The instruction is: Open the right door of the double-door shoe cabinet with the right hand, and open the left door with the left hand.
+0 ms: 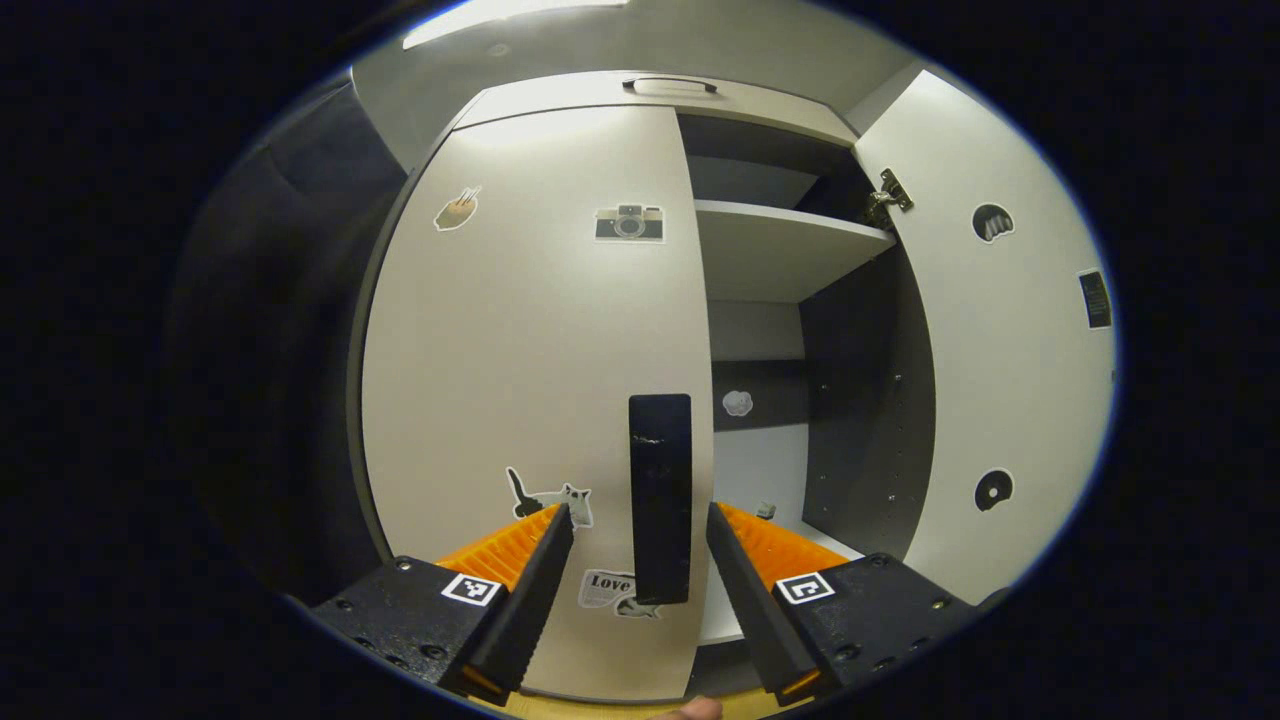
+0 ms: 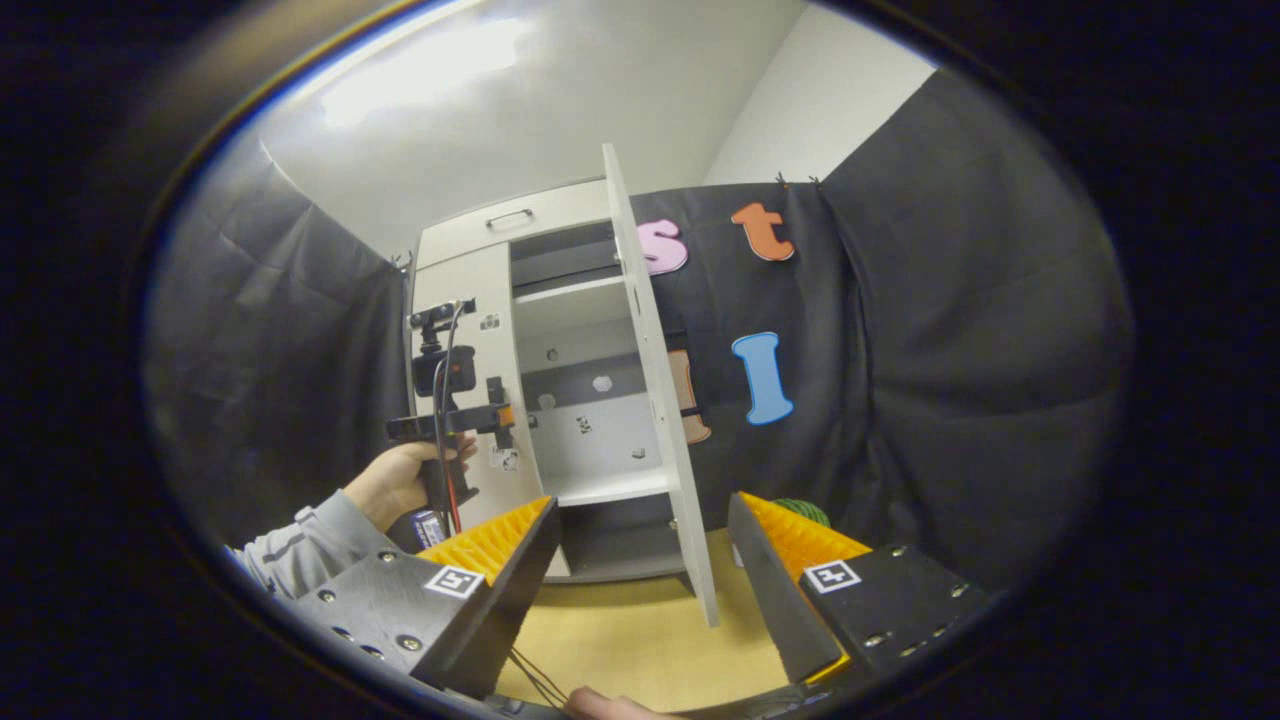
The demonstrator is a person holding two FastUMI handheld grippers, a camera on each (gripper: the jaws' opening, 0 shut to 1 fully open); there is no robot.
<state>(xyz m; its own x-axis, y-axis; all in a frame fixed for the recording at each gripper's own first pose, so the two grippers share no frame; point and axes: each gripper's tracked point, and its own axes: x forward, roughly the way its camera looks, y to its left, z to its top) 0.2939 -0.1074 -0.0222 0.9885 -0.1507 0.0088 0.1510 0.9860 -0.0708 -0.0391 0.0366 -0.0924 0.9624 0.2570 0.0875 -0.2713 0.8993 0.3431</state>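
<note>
The white shoe cabinet's left door (image 1: 530, 380) is closed and carries a tall black handle (image 1: 660, 498) near its inner edge. My left gripper (image 1: 640, 525) is open, its fingers either side of that handle without pressing on it. The right door (image 1: 1000, 340) stands swung open, baring the shelves (image 1: 780, 245). In the right gripper view the cabinet (image 2: 560, 400) is farther off, the right door (image 2: 660, 400) is edge-on, and my right gripper (image 2: 645, 525) hangs open and holds nothing. A hand (image 2: 400, 480) holds the left gripper (image 2: 495, 415) at the left door.
Black cloth walls (image 2: 950, 350) stand on both sides of the cabinet. The wooden floor (image 2: 640, 630) runs in front of it. A green object (image 2: 805, 510) lies low behind the open right door. A drawer handle (image 1: 670, 85) sits on the cabinet's top panel.
</note>
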